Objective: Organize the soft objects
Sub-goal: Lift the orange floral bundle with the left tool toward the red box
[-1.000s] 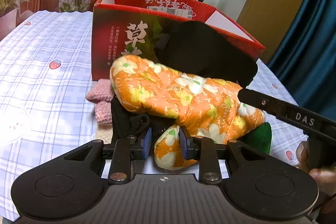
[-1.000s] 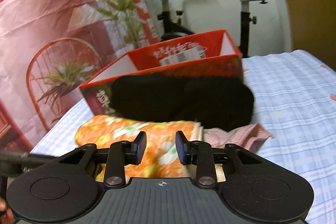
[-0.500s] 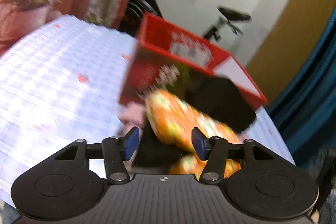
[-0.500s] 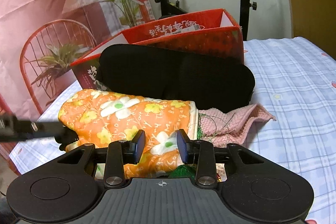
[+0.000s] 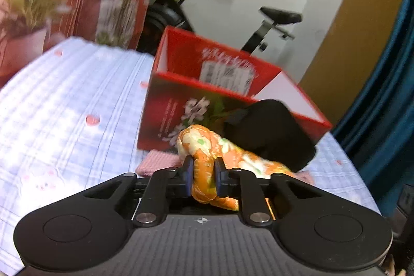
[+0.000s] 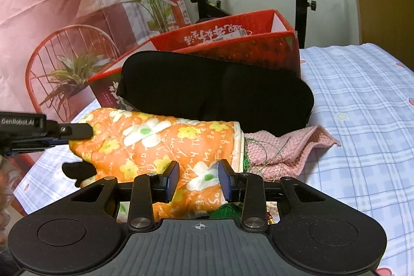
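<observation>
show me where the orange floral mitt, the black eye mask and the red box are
orange floral mitt (image 6: 165,144): right wrist view, quilted top face.
black eye mask (image 6: 214,92): right wrist view, centre front.
red box (image 5: 176,107): left wrist view, near side wall.

Right claw (image 6: 198,181) open over orange floral mitt (image 6: 160,144); black eye mask (image 6: 214,92) behind, pink cloth (image 6: 282,149) beside, red box (image 6: 233,43) beyond.

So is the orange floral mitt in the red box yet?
No, out. The orange floral mitt lies before the red box, pinched by the left tool.
</observation>
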Tool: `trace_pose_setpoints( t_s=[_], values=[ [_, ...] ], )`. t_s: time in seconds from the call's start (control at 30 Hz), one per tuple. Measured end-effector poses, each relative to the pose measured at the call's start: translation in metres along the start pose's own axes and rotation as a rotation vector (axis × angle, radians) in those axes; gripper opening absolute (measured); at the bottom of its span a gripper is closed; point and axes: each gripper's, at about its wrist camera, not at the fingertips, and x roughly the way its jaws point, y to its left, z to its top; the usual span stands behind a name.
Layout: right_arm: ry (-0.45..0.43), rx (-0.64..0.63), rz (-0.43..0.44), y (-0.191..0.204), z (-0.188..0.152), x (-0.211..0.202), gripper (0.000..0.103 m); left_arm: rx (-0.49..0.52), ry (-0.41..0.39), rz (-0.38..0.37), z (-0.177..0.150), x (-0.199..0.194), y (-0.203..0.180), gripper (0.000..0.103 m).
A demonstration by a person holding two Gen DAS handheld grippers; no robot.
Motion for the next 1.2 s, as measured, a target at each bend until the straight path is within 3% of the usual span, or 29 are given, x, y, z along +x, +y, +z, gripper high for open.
trace_pose_setpoints(
  t_s=[0.17, 0.2, 0.23, 0.43, 0.7, 1.2],
  values=[
    [-0.049, -0.008, 0.021, 0.003, 0.002, -0.009, 0.034, 0.07, -0.033, 0.004, -0.006, -0.023, -0.006, 0.016],
    [-0.06, -0.007, 0.018, 0.003, 0.003, -0.011, 0.038, 0.076, -0.028, 0.006, -0.009, -0.024, -0.006, 0.016],
    [-0.063, -0.005, 0.015, 0.003, 0.003, -0.011, 0.042, 0.071, -0.015, 0.009, -0.012, -0.022, -0.005, 0.016],
    [-0.04, 0.023, 0.031, -0.001, 0.002, -0.008, 0.042, -0.051, 0.088, 0.031, -0.039, -0.007, 0.023, 0.016],
    [-0.055, 0.022, 0.035, 0.001, 0.001, -0.009, 0.043, -0.031, 0.114, 0.073, -0.047, 0.006, 0.026, 0.017],
    [-0.064, -0.028, 0.054, 0.006, 0.002, 0.004, 0.047, -0.065, 0.132, 0.077, -0.053, 0.015, 0.032, 0.024]
  ],
)
